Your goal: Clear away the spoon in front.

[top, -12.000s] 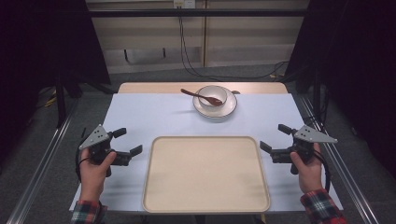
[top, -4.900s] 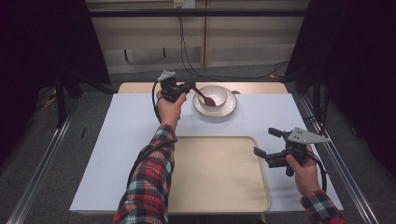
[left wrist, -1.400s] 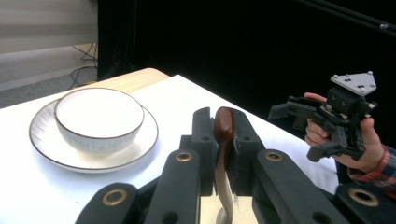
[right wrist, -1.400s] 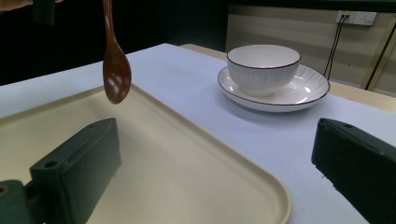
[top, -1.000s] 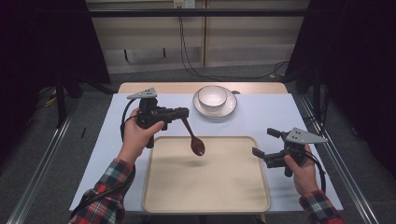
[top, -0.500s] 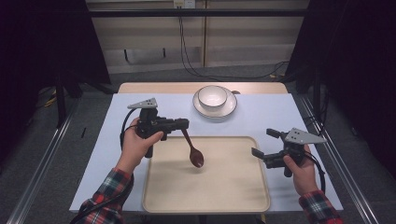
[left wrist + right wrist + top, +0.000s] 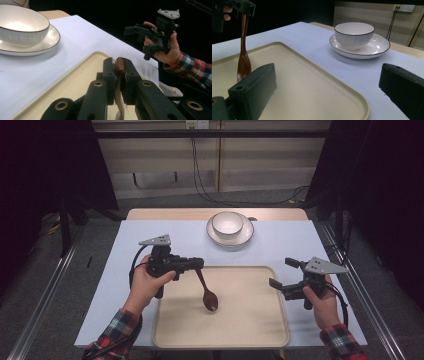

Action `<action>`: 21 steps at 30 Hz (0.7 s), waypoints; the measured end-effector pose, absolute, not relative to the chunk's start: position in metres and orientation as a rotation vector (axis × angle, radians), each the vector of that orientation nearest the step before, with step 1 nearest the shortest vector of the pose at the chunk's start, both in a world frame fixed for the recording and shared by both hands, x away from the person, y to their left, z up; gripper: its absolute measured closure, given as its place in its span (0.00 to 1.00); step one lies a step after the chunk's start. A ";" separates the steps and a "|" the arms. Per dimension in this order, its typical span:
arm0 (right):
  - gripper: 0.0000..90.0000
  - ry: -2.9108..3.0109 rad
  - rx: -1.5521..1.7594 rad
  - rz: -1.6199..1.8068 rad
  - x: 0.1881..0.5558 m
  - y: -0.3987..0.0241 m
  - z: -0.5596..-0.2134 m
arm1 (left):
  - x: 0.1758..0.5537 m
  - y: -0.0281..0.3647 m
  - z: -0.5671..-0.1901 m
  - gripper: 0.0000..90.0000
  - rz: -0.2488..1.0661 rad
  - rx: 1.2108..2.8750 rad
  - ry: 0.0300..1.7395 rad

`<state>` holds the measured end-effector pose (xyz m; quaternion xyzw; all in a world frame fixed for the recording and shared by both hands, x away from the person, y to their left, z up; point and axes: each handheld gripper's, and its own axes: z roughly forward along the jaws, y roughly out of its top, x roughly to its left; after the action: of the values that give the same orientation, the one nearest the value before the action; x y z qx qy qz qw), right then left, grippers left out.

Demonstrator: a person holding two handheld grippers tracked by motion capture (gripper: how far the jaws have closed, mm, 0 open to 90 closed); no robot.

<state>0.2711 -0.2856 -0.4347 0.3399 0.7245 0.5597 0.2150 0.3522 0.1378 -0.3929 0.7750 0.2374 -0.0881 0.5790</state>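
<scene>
Left gripper over the tray's near-left part, jaws pinching the handle end of a brown spoon; spoon hanging bowl-down and slightly tilted, its tip low over the tray, contact with the surface not determinable. Handle end clamped between both jaws as seen in the left gripper view. Right gripper at the tray's right edge, jaws spread wide and holding nothing; wide gap between its two jaws likewise evident in the right gripper view, tray beneath them. White bowl seated on a white plate beyond the tray's far edge, well apart from both grippers. Tray resting on a pale sheet covering the table. Plaid sleeve on the left forearm, matching sleeve on the right.
</scene>
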 end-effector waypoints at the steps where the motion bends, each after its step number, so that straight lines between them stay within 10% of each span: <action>1: 0.01 2.014 0.933 1.549 0.271 -0.286 -0.435 | 0.351 0.137 -0.393 0.93 -0.211 1.817 0.556; 21: 0.01 2.004 0.942 1.547 0.271 -0.285 -0.435 | 0.351 0.120 -0.410 0.92 -0.300 1.836 0.550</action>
<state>0.2706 -0.2854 -0.4345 0.3405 0.7239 0.5588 0.2185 0.3514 0.1203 -0.4104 0.7806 0.2337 -0.1277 0.5655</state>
